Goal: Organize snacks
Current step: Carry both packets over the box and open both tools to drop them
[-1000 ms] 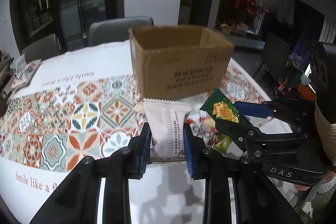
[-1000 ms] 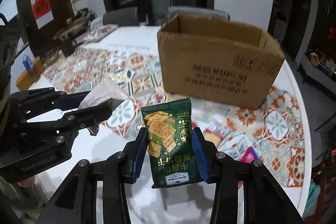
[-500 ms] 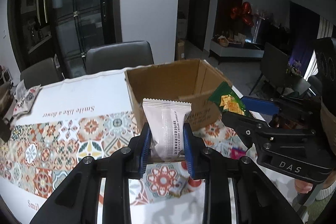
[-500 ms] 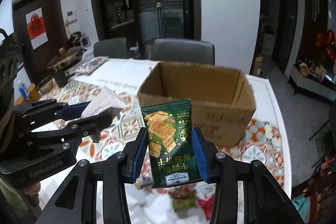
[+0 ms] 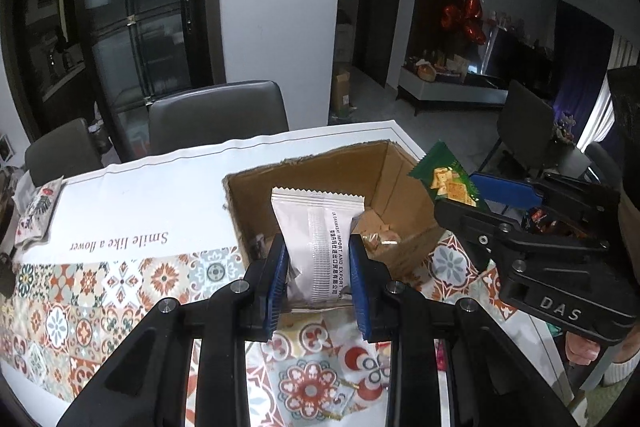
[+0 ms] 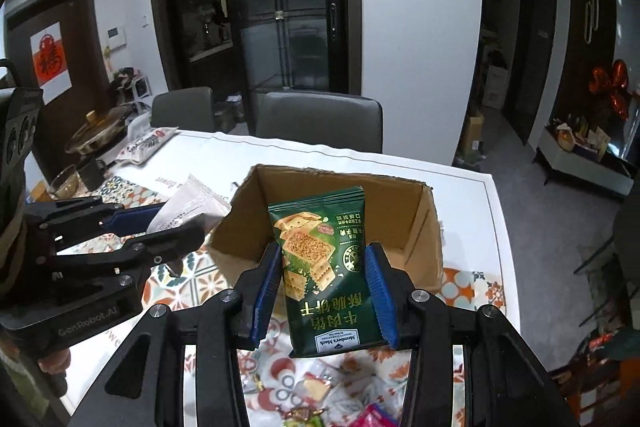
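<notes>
A: Left side, quick?

B: My left gripper (image 5: 318, 277) is clamped on a white foil snack packet with black print (image 5: 316, 235), blue pads pressing both its edges. The packet stands upright, in front of the open brown cardboard box (image 5: 400, 171) from this camera.

A: Right side?

B: My right gripper (image 6: 324, 291) is clamped on a dark green cracker bag with Chinese lettering (image 6: 326, 263), upright, print upside down. It sits at the box's near edge (image 6: 224, 247).

A: Anything in the box?

B: A few small wrapped pieces at the bottom (image 5: 376, 237); can't tell what kind.

A: Where's the box?

B: On the white tablecloth with patterned orange and teal tiles (image 5: 120, 279), towards the far right corner. Loose snack wrappers (image 6: 316, 387) lie on the cloth below my right gripper.

A: Both tools visible together?

B: Yes. The green bag shows at right in the left camera (image 5: 446, 181), the white packet at left in the right camera (image 6: 188, 207). Two grey chairs (image 6: 320, 121) stand behind the table.
</notes>
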A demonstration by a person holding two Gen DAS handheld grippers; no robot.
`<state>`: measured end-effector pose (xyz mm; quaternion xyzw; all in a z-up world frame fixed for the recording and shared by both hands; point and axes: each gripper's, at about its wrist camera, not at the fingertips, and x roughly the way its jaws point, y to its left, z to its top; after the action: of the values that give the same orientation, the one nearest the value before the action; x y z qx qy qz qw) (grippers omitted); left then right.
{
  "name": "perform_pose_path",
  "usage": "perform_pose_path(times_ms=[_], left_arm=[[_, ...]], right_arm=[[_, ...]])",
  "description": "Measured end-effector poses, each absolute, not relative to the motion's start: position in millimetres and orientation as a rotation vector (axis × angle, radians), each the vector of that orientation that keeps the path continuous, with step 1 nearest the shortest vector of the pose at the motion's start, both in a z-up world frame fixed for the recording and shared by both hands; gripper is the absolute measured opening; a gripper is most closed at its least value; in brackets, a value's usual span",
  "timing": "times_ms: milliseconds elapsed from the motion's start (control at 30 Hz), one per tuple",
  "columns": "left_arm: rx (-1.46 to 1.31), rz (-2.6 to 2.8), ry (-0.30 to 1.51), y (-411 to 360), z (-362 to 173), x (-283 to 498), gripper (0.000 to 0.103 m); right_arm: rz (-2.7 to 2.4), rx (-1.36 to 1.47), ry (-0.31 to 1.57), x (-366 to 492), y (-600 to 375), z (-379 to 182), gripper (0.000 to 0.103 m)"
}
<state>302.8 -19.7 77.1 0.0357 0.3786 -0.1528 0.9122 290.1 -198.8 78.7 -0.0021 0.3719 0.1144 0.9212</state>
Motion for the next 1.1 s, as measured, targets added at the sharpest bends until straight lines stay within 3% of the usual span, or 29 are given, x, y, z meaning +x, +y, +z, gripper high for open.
perform_pose_path(times_ms=[600,700,1100], left_arm=[[0.065,-0.258,0.818,-33,48,369,0.031],[0.086,-0.21,0.788,-31,48,366,0.059],[0.085,-0.223,0.734,-13,52,310,0.06]], right_arm=[[0.197,0.013,0.825,358,-210,48,0.044],[0.169,-0.007,0.812,354,-211,46,0.048],[0.12,-0.03,0.742,299,-204,50,0.053]])
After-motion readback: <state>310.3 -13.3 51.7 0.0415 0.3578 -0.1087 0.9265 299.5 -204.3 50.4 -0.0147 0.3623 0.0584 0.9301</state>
